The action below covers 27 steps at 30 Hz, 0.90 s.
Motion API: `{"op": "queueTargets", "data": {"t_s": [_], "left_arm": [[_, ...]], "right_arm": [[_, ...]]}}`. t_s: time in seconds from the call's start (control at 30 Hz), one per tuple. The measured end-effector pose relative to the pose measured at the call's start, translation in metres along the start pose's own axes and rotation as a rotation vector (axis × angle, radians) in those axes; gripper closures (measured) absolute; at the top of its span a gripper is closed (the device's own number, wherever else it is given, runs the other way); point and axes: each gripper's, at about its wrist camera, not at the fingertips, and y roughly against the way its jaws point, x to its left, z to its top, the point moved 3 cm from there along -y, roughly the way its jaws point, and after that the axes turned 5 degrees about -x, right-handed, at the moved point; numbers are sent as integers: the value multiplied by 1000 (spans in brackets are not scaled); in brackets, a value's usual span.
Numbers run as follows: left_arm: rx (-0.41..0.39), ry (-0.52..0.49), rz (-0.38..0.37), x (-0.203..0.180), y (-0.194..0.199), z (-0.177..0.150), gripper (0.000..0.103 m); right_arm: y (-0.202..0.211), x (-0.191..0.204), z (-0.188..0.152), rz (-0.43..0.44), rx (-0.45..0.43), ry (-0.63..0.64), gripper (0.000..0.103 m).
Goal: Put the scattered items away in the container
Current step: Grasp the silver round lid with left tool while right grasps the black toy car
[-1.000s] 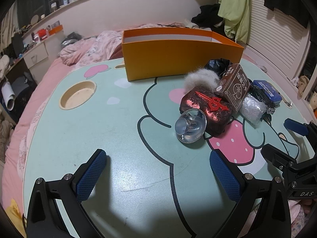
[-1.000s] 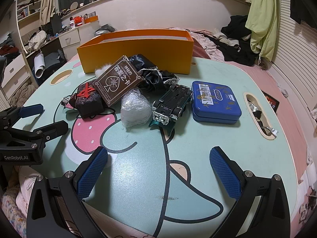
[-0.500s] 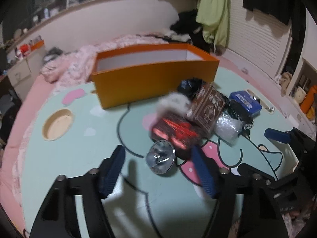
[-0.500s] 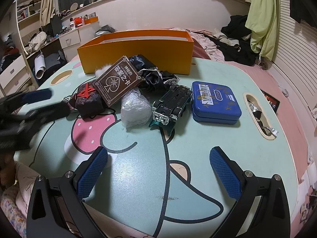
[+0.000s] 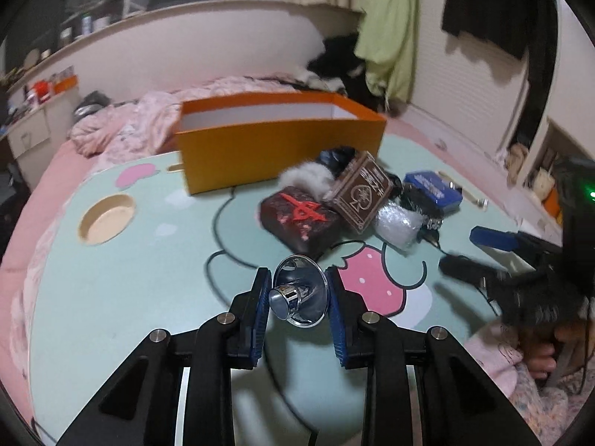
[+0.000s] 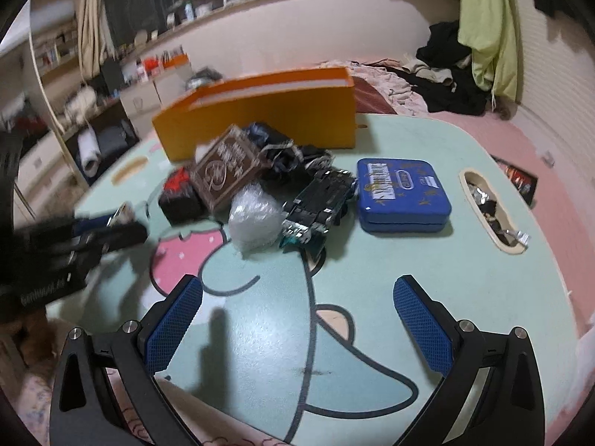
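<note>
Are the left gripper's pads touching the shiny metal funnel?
Touching. The left wrist view shows the left gripper with both blue pads against the rim of the metal funnel, no gap either side.

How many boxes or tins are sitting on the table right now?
3. The open orange box stands at the far edge; the brown card box leans in the middle pile; the blue tin lies to the right. Clutter may hide more.

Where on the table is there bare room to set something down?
Bare: between the round recess and the dark red pouch, and in front of the blue tin. Crowded: the pile before the orange box.
</note>
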Motion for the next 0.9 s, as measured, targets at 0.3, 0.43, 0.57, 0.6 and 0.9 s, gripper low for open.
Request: {"op": "queueTargets", "data": {"t_s": [0.3, 0.43, 0.57, 0.6, 0.9], "left_arm": [[-36, 68, -1, 13, 11, -8, 75], [-24, 56, -5, 11, 9, -11, 75], [-23, 55, -6, 11, 9, -12, 75], [-23, 55, -6, 11, 9, -12, 75], [-20, 53, -12, 11, 9, -12, 75]], "right_arm": [[3, -32, 29, -37, -54, -101, 28], [-2, -23, 34, -11, -51, -102, 40], [-10, -4, 38, 15, -44, -70, 49], [-14, 1, 40, 4, -42, -54, 54], [-47, 1, 40, -80, 77, -23, 73]]}}
